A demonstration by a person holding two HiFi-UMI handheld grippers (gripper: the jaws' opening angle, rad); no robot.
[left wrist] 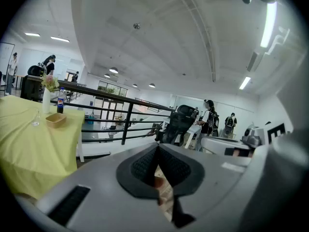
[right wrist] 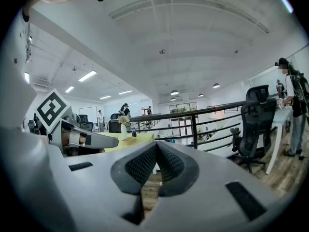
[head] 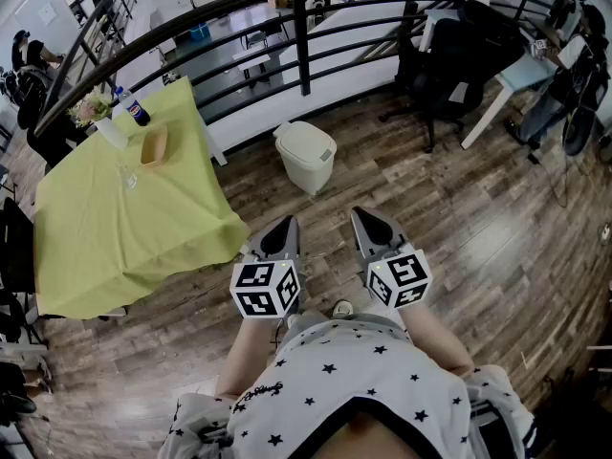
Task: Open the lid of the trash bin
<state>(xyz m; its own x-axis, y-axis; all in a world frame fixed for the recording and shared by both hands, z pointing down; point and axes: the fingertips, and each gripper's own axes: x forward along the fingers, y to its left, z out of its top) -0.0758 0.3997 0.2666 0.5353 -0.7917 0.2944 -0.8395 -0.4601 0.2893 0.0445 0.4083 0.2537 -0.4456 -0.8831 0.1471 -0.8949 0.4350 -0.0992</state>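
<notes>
A cream trash bin [head: 307, 157] stands on the wood floor in front of the black railing, and its lid [head: 304, 139] is down. Both grippers are held close to the person's body, well short of the bin and pointing toward it. My left gripper [head: 285, 224] is shut with nothing in it; in the left gripper view its pads [left wrist: 145, 164] meet at the tip. My right gripper [head: 364, 216] is shut and empty too, its pads [right wrist: 170, 163] pressed together. Neither gripper view shows the bin.
Left of the bin is a table with a yellow-green cloth [head: 115, 228], carrying a bottle [head: 135, 109], a wooden bowl [head: 154, 147] and a vase. The curved black railing [head: 302, 41] runs behind the bin. A black office chair [head: 442, 70] and a white desk stand at the right.
</notes>
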